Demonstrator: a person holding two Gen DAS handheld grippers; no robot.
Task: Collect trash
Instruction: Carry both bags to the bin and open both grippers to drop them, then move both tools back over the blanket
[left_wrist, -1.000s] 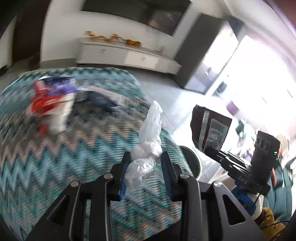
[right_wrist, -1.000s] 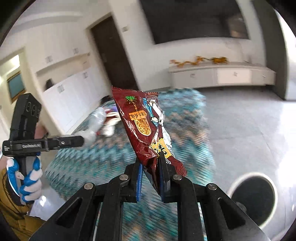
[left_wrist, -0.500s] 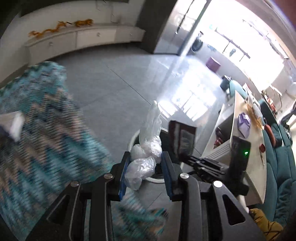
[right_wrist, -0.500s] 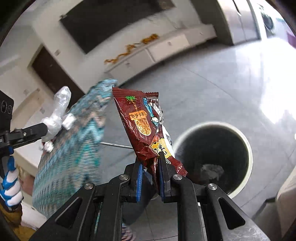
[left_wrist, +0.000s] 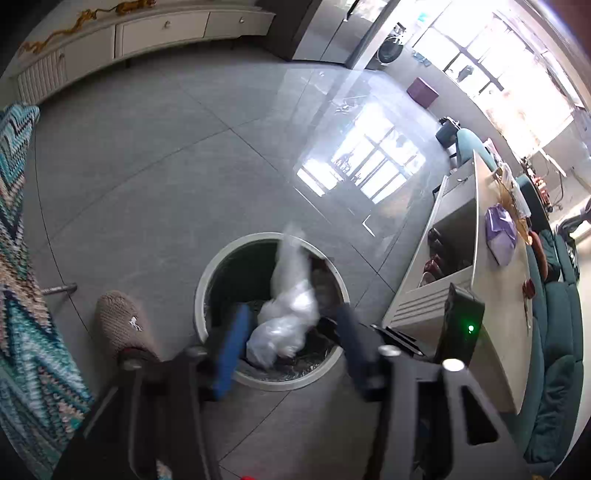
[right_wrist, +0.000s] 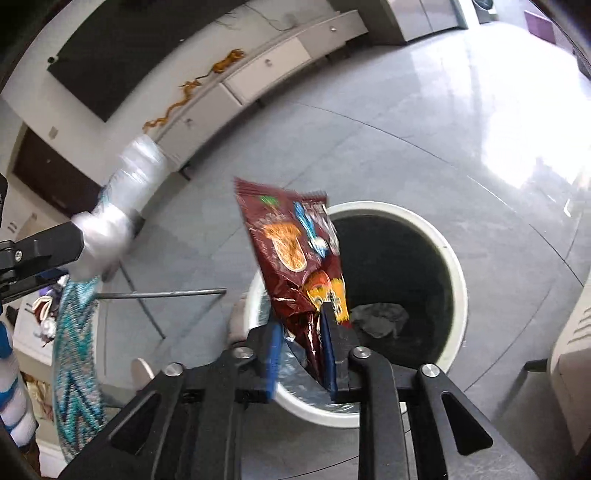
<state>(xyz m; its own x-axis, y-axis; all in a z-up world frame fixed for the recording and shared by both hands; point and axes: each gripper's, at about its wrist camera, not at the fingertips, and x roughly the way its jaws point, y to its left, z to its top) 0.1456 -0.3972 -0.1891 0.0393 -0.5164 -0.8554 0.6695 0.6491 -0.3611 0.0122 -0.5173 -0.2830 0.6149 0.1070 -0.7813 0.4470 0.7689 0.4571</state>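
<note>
Left gripper spread wide, blurred; clear plastic bag between the jaws over the trash bin, probably released. Right gripper clamps the brown snack wrapper over the bin's 9 o'clock rim; only this view shows crumpled paper inside.

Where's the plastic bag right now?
In the left wrist view the plastic bag hangs over the open bin, between the spread fingers of the left gripper. The right view shows it blurred at far left.
</note>
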